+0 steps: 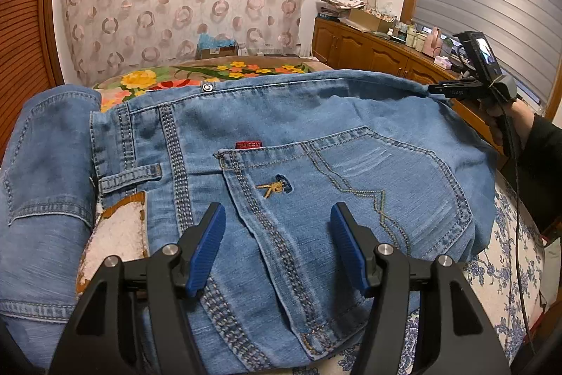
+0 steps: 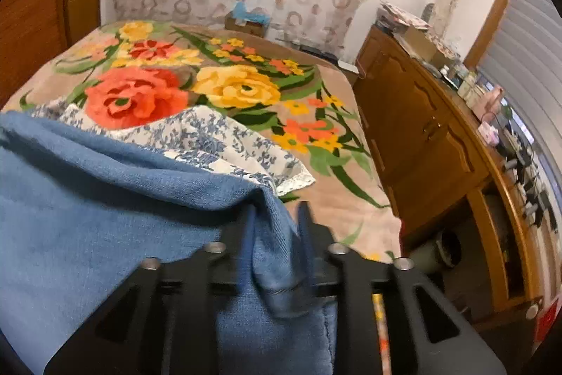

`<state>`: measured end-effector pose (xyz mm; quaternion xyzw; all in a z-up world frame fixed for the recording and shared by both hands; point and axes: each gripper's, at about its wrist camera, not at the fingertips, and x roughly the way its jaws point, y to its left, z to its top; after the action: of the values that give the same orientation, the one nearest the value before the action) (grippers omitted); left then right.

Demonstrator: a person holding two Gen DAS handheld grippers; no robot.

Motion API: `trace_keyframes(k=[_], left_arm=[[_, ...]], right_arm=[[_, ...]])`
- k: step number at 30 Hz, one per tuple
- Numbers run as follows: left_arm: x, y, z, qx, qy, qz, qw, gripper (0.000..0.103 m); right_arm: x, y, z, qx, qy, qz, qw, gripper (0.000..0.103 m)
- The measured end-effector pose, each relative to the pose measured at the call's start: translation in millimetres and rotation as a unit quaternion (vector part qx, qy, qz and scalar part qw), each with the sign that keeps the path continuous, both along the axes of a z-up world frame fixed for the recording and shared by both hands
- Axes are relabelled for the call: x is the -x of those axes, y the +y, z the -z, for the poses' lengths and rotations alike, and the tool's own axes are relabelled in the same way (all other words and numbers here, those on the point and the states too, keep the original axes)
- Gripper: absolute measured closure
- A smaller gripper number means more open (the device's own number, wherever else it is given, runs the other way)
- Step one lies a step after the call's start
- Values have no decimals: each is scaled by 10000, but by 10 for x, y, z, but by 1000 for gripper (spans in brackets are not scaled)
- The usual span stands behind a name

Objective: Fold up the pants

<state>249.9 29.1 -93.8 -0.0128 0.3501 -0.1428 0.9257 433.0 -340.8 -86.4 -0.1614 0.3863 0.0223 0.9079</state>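
Note:
Light blue jeans [image 1: 316, 129] lie spread across the bed, back side up, with a stitched back pocket [image 1: 351, 185] in the middle. My left gripper [image 1: 277, 234] hovers just over the pocket, open, its blue pads [image 1: 207, 248] wide apart and nothing between them. At the jeans' far right edge a hand holds my right gripper [image 1: 439, 89]. In the right wrist view a loose fold of the jeans [image 2: 105, 199] hangs between the parted fingers of the right gripper [image 2: 275, 220]. The fabric hides the left finger, and the pads do not look pressed on the cloth.
A floral blanket [image 2: 228, 86] covers the bed over a blue-and-white sheet [image 2: 217, 139]. A wooden cabinet [image 2: 414, 136] with cluttered top runs along the right side. A cardboard box [image 2: 246, 20] sits at the bed's far end. A cable [image 1: 518, 217] trails from the right gripper.

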Motion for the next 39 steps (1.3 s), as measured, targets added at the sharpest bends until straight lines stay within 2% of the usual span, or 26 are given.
trace_keyframes(k=[6, 14, 18, 23, 33, 39], left_arm=[[-2, 0, -3, -9, 1, 0, 10000, 41], [-5, 5, 24, -8, 19, 0, 10000, 41], [5, 7, 44, -20, 24, 0, 10000, 41], [1, 9, 65, -33, 44, 2, 10000, 41], [-2, -17, 74, -36, 70, -3, 10000, 41], [-5, -15, 68, -34, 75, -4, 10000, 41]], right_arm=[[201, -93, -118, -418, -106, 26, 9991, 53], [901, -92, -208, -934, -120, -163, 9954, 44], [1244, -122, -169, -1086, -35, -171, 9939, 38], [1565, -254, -12, -1256, 141, -32, 9920, 37], [1613, -631, 309, -1837, 551, 650, 9793, 35], [1562, -693, 381, -2306, 767, 674, 9677, 33]])
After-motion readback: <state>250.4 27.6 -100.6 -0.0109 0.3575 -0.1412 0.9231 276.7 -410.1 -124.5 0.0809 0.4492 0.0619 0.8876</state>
